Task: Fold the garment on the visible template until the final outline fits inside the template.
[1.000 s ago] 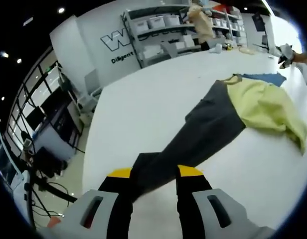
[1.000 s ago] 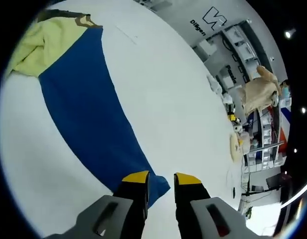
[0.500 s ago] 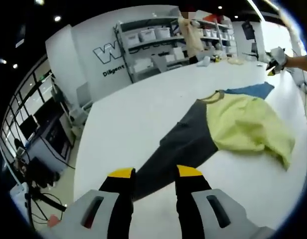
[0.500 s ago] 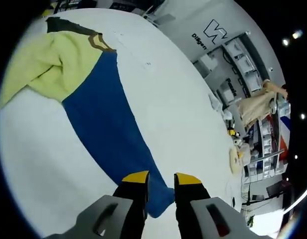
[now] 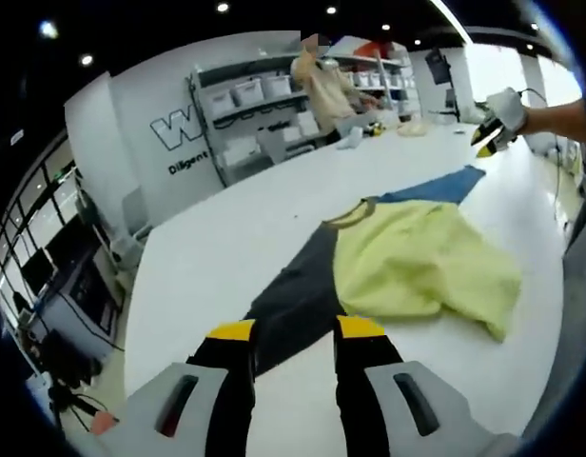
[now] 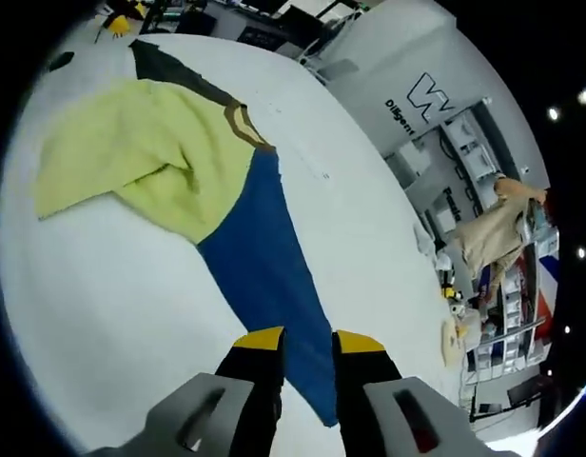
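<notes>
A garment lies spread on the white table (image 5: pixel 226 238): a pale yellow body (image 5: pixel 421 267), a dark grey sleeve (image 5: pixel 293 300) and a blue sleeve (image 5: pixel 436 186). My left gripper (image 5: pixel 296 329) is open, and the grey sleeve's end lies on the table between its jaws. In the right gripper view the yellow body (image 6: pixel 141 162) is crumpled at the far left. The blue sleeve (image 6: pixel 264 276) runs down to my right gripper (image 6: pixel 308 340), open over the cuff. The right gripper (image 5: pixel 493 129), held in a hand, hovers just past the blue cuff in the left gripper view.
Shelving with boxes (image 5: pixel 264 105) stands behind the table, and a person (image 5: pixel 322 81) works there. Small items (image 6: pixel 455 324) sit near the table's far edge. The table's left edge (image 5: pixel 131 314) drops to the floor beside desks.
Both cameras have drawn back from the garment, so the whole yellow body now shows in each view. The jaws' spacing looks unchanged. The person at the shelves has shifted.
</notes>
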`<state>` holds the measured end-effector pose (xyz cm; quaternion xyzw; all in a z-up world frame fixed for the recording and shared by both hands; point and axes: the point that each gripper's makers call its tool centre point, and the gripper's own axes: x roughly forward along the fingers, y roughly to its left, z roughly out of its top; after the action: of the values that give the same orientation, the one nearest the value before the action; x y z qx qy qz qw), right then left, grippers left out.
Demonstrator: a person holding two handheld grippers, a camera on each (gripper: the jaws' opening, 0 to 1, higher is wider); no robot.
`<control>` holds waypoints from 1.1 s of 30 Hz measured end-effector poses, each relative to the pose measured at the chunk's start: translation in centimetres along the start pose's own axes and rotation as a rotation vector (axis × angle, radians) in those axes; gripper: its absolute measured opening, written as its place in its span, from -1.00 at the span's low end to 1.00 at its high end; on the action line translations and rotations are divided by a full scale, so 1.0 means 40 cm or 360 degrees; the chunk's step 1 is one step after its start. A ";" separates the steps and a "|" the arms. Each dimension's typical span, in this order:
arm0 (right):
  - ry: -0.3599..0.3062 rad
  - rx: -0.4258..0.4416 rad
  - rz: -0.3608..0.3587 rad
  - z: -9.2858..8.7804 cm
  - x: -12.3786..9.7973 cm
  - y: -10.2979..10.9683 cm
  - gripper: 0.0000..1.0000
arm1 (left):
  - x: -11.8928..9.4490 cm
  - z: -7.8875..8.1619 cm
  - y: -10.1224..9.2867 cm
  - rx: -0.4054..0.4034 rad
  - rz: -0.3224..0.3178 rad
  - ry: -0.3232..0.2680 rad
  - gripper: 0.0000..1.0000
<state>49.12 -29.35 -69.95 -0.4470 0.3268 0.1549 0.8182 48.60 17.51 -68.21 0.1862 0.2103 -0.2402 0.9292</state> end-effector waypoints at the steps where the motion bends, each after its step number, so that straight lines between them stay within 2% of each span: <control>1: -0.0011 -0.0010 0.0006 0.008 -0.005 0.012 -0.71 | -0.003 0.004 -0.016 0.0002 -0.0016 -0.0007 -0.47; 5: -0.0064 -0.0063 0.0033 0.041 -0.025 0.060 -0.72 | -0.017 0.017 -0.088 0.0025 -0.0086 -0.0029 -0.47; 9: -0.0132 -0.0124 0.0077 0.088 -0.060 0.133 -0.72 | -0.031 0.025 -0.153 0.0047 -0.0160 -0.0048 -0.48; 15: -0.0207 -0.0218 0.0126 0.135 -0.097 0.222 -0.72 | -0.051 0.024 -0.218 0.0058 -0.0214 -0.0057 -0.48; 18: -0.0248 -0.0227 0.0163 0.153 -0.114 0.265 -0.72 | -0.062 0.010 -0.247 0.0057 -0.0233 -0.0043 -0.48; 25: -0.0315 -0.0234 0.0251 0.177 -0.143 0.364 -0.72 | -0.083 -0.010 -0.303 0.0005 -0.0275 -0.0033 -0.49; 33: -0.0354 -0.0171 0.0380 0.184 -0.156 0.478 -0.72 | -0.084 -0.054 -0.375 -0.0056 -0.0359 0.0038 -0.51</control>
<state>36.98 -12.42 -74.95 -0.4281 0.2763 0.3167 0.8001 37.38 7.49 -72.10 0.1479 0.2451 -0.3374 0.8968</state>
